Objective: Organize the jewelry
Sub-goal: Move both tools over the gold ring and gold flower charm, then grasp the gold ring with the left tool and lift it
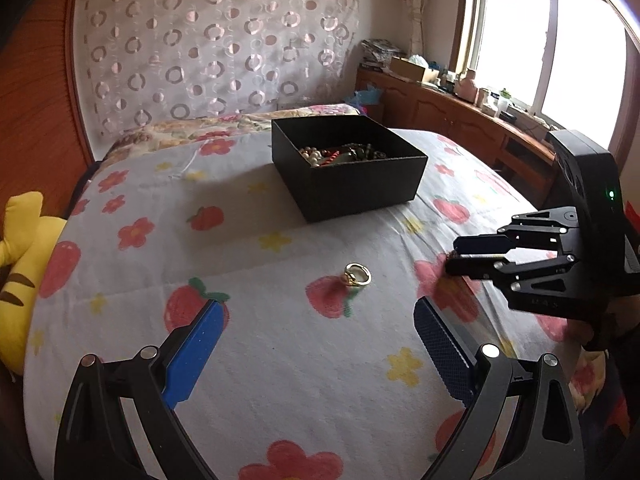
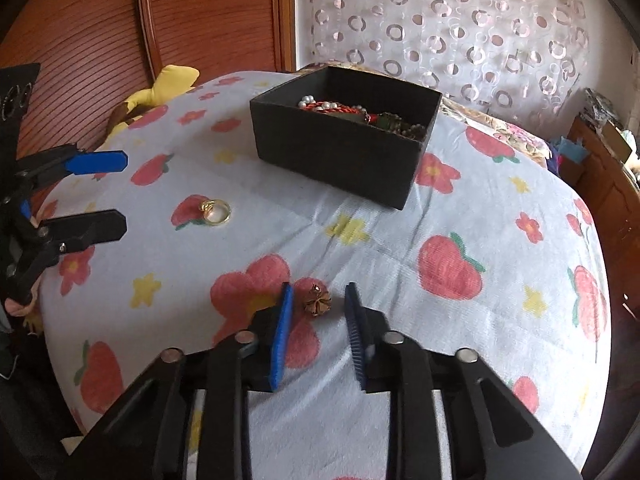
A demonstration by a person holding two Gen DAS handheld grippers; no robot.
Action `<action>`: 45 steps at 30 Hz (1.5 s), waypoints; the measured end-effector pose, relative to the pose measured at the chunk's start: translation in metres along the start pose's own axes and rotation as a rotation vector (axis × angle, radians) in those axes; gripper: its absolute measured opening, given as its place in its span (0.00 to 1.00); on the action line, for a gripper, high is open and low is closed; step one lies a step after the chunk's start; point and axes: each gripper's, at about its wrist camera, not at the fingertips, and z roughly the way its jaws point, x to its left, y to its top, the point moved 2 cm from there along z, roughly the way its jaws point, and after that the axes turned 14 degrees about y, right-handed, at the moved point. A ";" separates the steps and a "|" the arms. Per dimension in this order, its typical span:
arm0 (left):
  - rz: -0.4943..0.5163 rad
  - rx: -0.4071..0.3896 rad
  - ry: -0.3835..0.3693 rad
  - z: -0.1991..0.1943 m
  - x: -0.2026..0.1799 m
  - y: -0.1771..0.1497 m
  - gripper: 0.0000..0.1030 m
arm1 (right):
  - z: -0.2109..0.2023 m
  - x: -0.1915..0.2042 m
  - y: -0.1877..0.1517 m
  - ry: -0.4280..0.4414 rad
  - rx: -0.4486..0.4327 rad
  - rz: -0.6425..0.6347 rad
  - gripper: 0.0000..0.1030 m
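A black open box [image 1: 352, 192] [image 2: 332, 152] with pearls, red beads and other jewelry stands at the far middle of the flowered bedsheet [image 1: 280, 380]. A gold ring [image 1: 358, 274] [image 2: 216, 211] lies on the sheet just ahead of my left gripper [image 1: 318, 312] [image 2: 124, 196], which stands wide open and empty. A small brown pendant [image 2: 318, 300] lies between the pads of my right gripper [image 2: 319, 292] [image 1: 451, 256]. The jaws are narrow but a gap shows on each side of the pendant, so the pads do not press it.
A yellow striped plush toy [image 1: 20, 260] [image 2: 168, 80] lies at the bed's left edge by a wooden panel [image 2: 200, 20]. A wooden cabinet [image 1: 460, 108] with clutter runs under the window on the right. A patterned curtain [image 1: 220, 40] hangs behind the bed.
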 end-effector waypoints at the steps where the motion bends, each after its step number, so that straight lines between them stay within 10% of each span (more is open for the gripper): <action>1: 0.003 0.001 -0.001 0.000 -0.001 0.000 0.89 | 0.000 0.001 -0.001 -0.001 0.000 -0.004 0.16; 14: 0.052 0.054 -0.026 0.020 -0.018 0.006 0.88 | -0.030 0.009 -0.027 -0.013 -0.067 0.003 0.16; 21: 0.119 0.103 -0.040 0.040 -0.033 0.015 0.40 | -0.032 0.007 -0.033 -0.011 -0.096 0.018 0.16; 30: 0.137 0.094 -0.029 0.048 -0.037 0.019 0.10 | -0.031 0.009 -0.035 -0.018 -0.104 0.012 0.16; 45: 0.116 0.012 -0.024 0.025 -0.035 0.036 0.10 | -0.041 0.005 -0.025 -0.022 -0.141 0.020 0.16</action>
